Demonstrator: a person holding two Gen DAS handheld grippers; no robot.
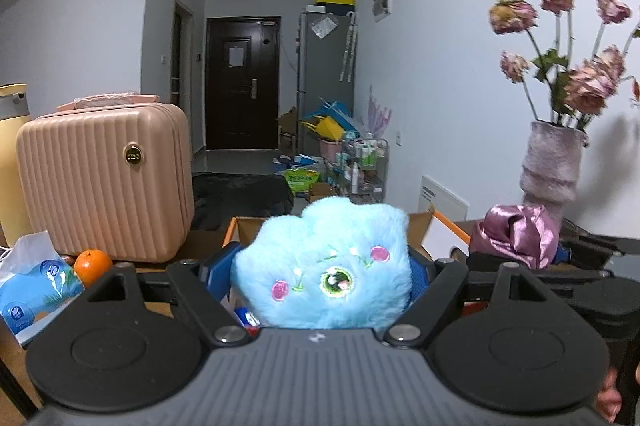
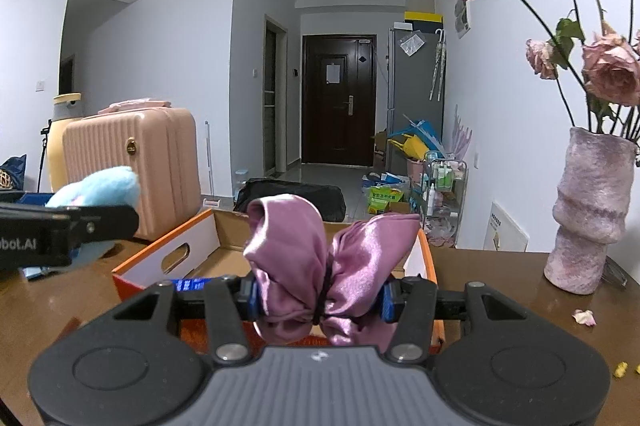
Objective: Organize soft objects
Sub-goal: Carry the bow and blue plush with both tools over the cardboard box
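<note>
Blue plush toy [image 1: 324,266]: one, fluffy, with embroidered pink dots and a green eye; it sits squeezed between the blue fingers [image 1: 218,266] of the left gripper [image 1: 322,276], held up over the near edge of the box.
Left gripper: closed in on the plush from both sides, pinching it; in the right wrist view it shows at the left edge, the toy poking out past it.
Purple satin scrunchie [image 2: 324,266]: one, shiny, bunched into two lobes with a dark band down the middle; clamped in the right gripper [image 2: 322,296] just above the box's front wall.
Right gripper: fingers [image 2: 250,296] pressed against the scrunchie's sides, narrow gap filled by fabric.
Cardboard box [image 2: 168,258]: one, open, orange-edged, on the brown table [image 2: 500,286], directly ahead of both grippers.
Surroundings: one pink suitcase [image 1: 104,182] left of the box, one orange [image 1: 93,266], one tissue pack [image 1: 36,286], one fuzzy vase [image 2: 588,210] of dried roses at right.
</note>
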